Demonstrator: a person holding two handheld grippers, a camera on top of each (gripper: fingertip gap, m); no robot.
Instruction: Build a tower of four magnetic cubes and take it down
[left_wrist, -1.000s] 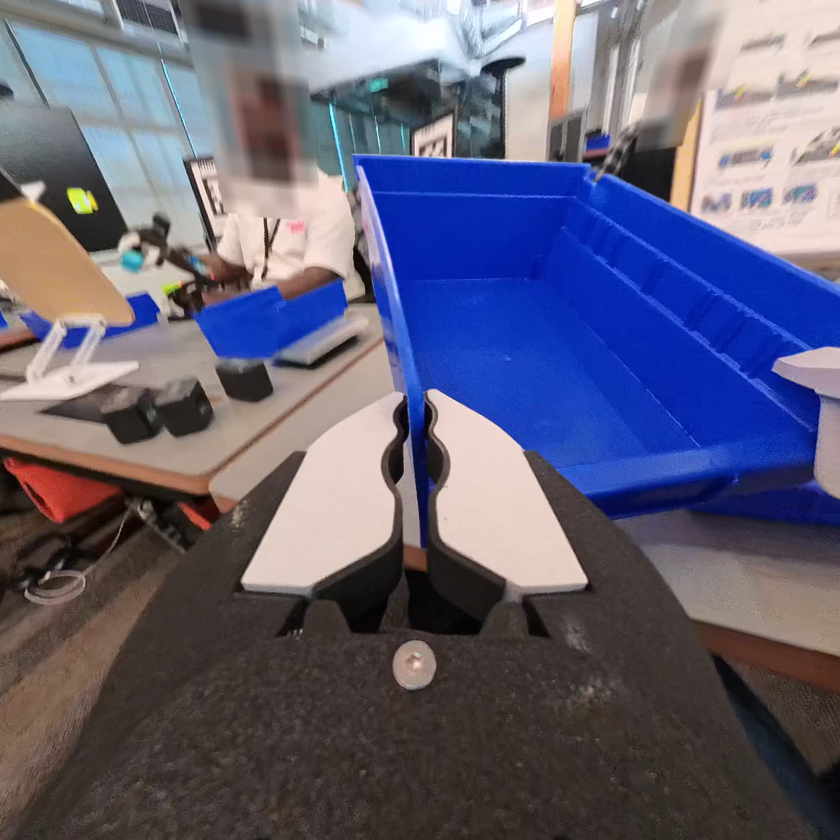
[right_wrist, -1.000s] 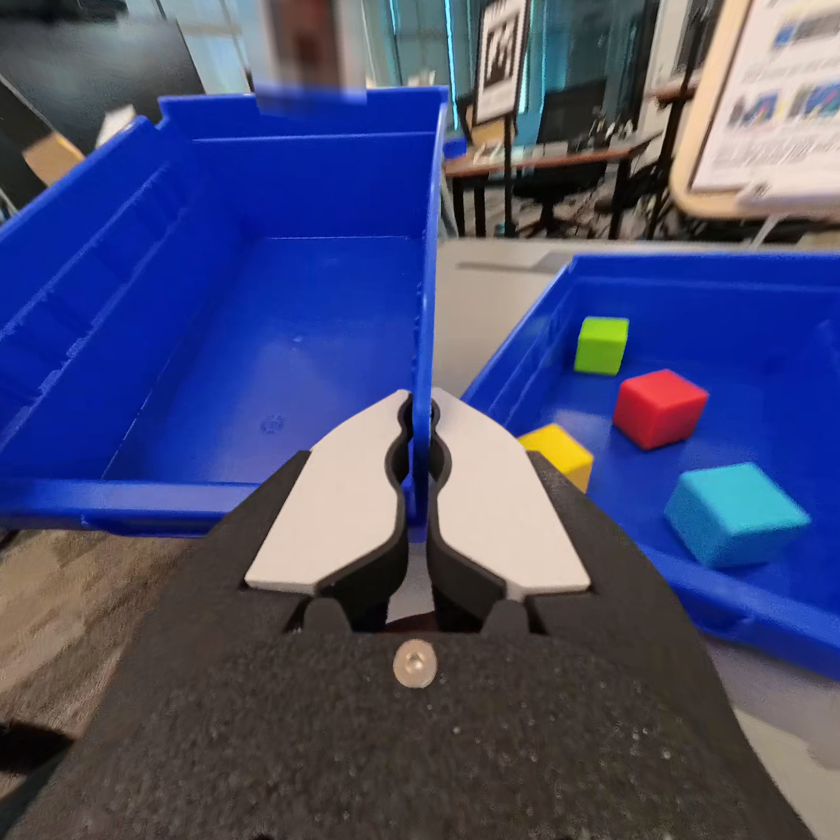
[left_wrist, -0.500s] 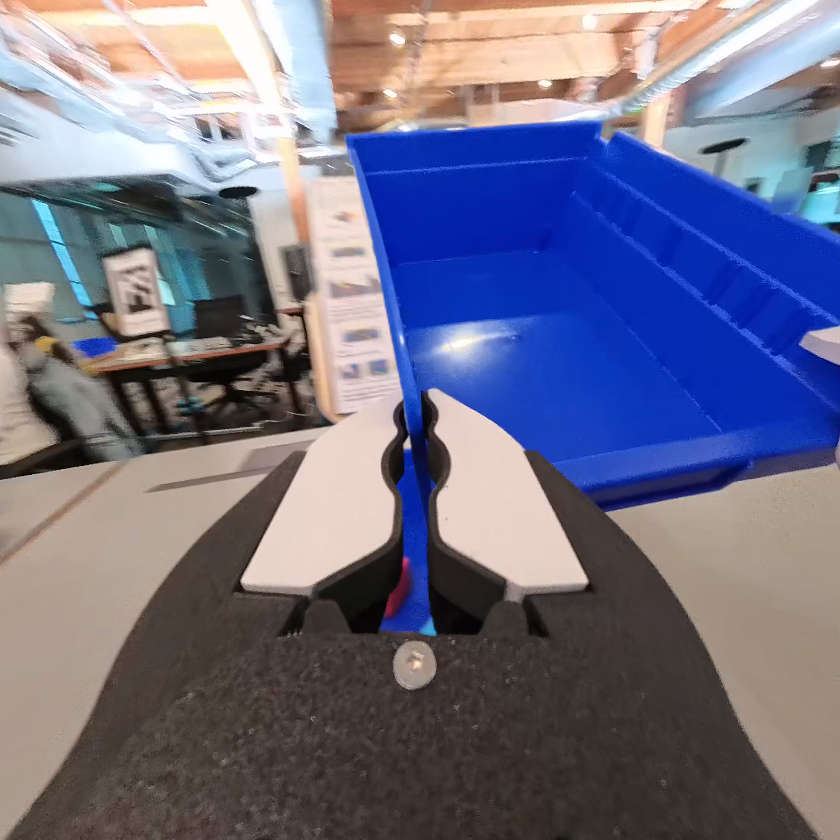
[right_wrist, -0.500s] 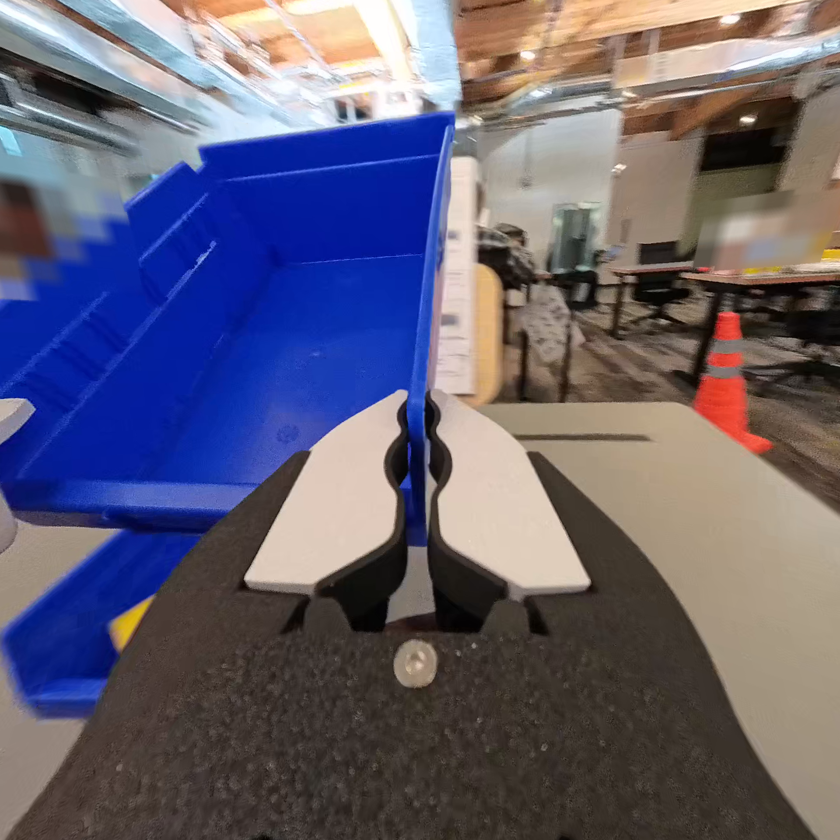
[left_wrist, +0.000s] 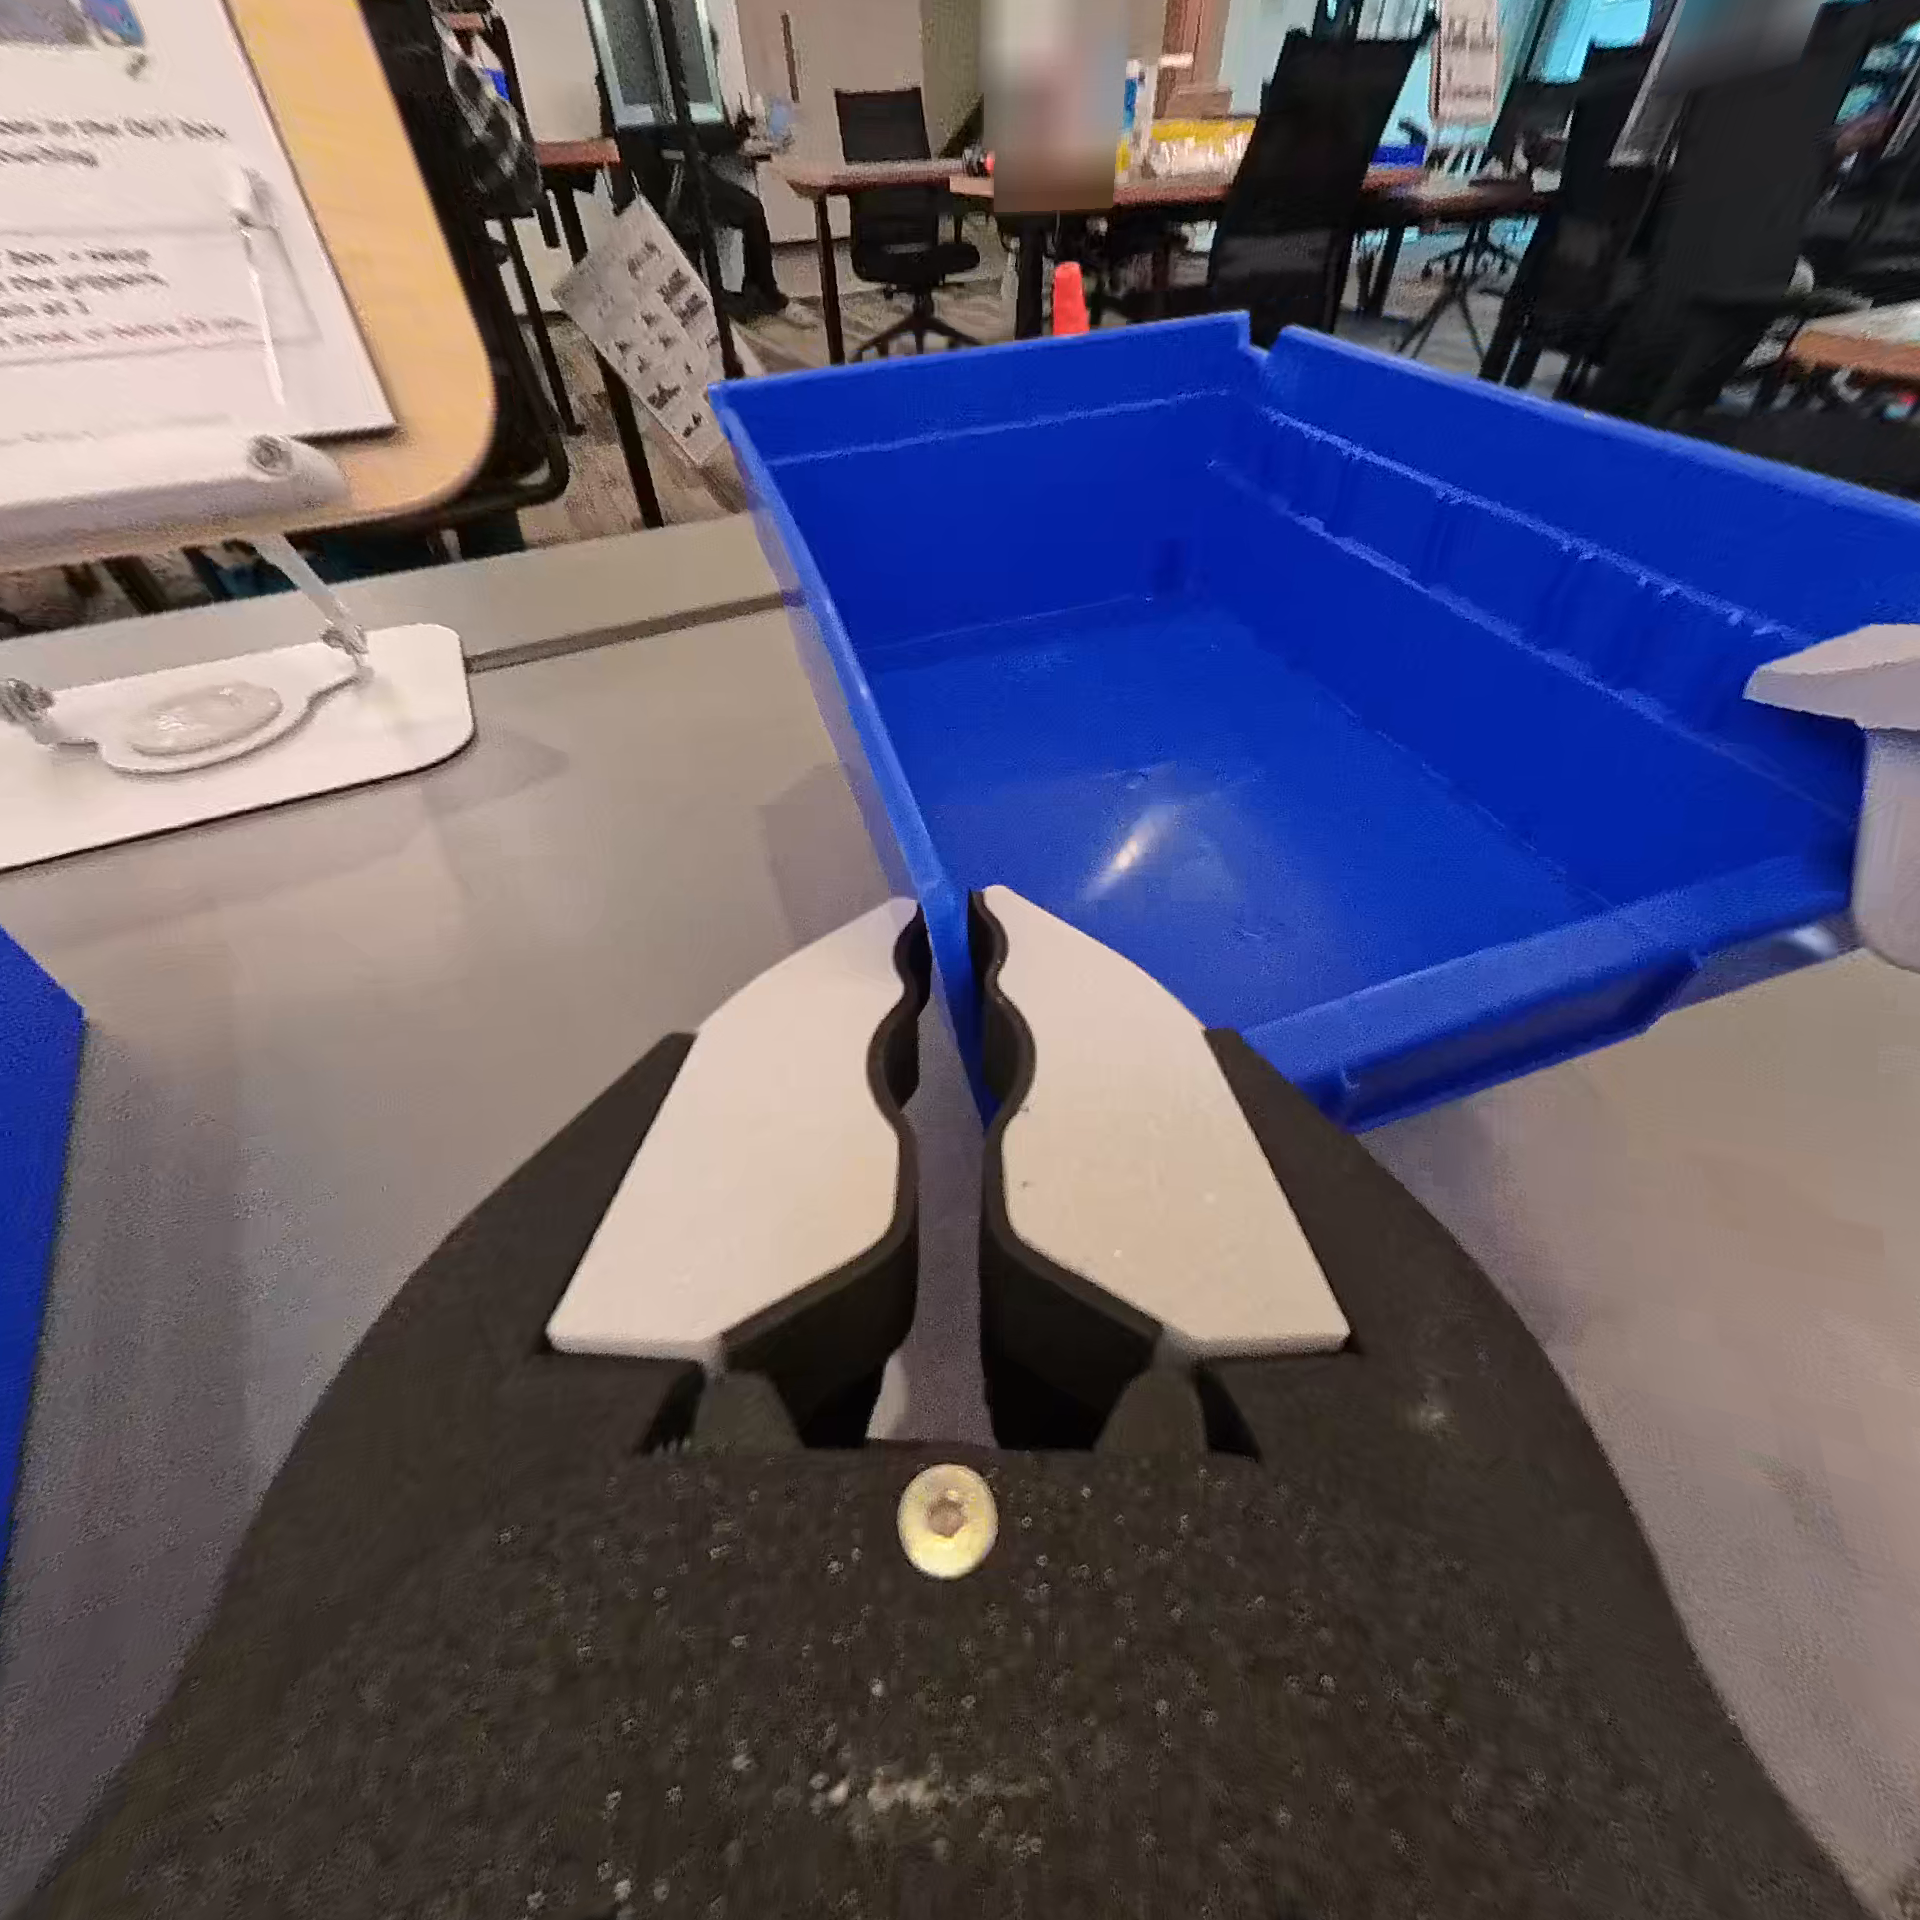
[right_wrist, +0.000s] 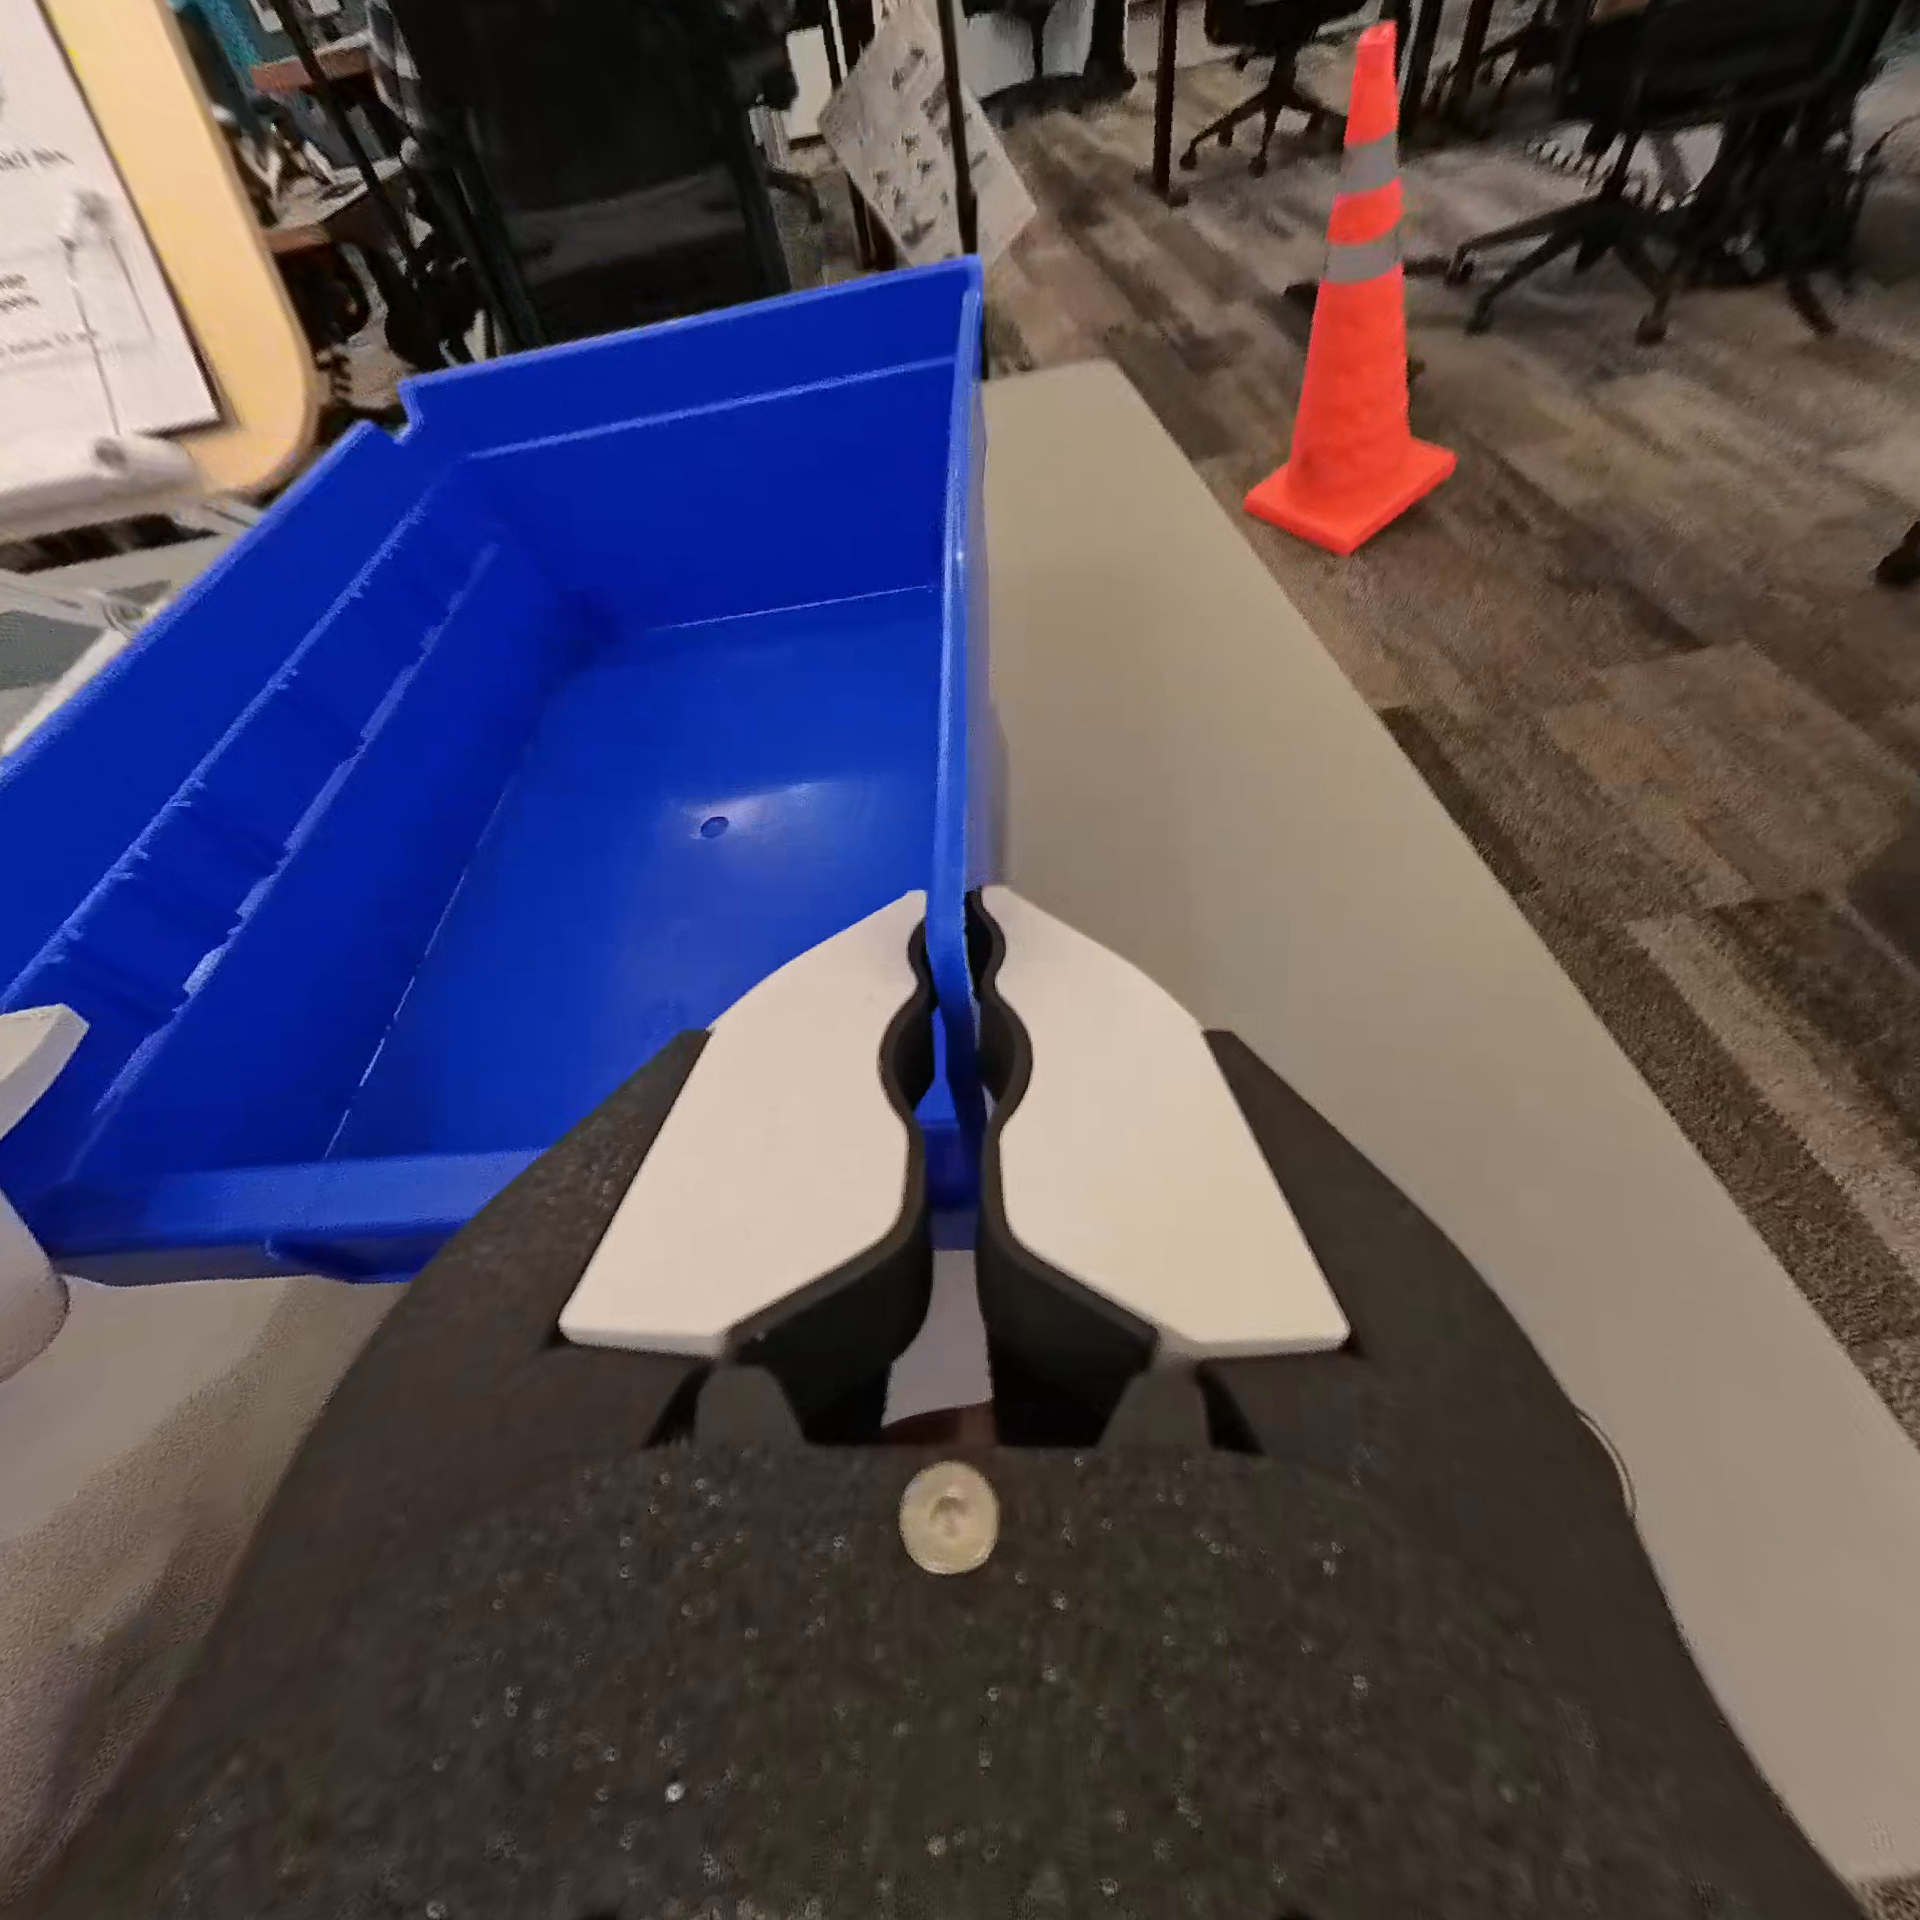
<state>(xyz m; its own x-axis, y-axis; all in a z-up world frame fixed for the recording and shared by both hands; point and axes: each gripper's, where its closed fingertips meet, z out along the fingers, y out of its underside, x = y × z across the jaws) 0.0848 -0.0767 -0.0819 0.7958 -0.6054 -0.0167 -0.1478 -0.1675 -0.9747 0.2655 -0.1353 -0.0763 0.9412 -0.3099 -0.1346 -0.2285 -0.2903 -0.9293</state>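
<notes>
We have both grippers clamped on one empty blue plastic storage bin (left_wrist: 1299, 790); left gripper (left_wrist: 948, 920) pinches the bin's left side wall near the front corner, grey fingers (left_wrist: 769, 1122) pressed onto the thin wall from either side; right gripper (right_wrist: 951, 920) does the same on the right side wall, one finger inside the bin, one outside; bin also shows in the right wrist view (right_wrist: 582, 790). Both grippers point forward along the bin's length and look slightly down over the rim; each view catches a grey tip of the other gripper at its edge, left view far right (left_wrist: 1860, 748), right view far left (right_wrist: 26, 1143), so the two sit roughly level at opposite walls. Bin sits low over the grey tabletop (left_wrist: 364, 987); we cannot tell if its base touches the table or hangs just above. Magnetic cubes: none visible in either view; a blue edge of another object (left_wrist: 26, 1195) shows at the far left of the left view, contents hidden. Beside the bin on the left, a white stand base (left_wrist: 260, 727) carrying a wooden board with a printed sheet (left_wrist: 208, 239); off the table to the right, an orange traffic cone (right_wrist: 1356, 312) on the carpet; office chairs and desks behind.
</notes>
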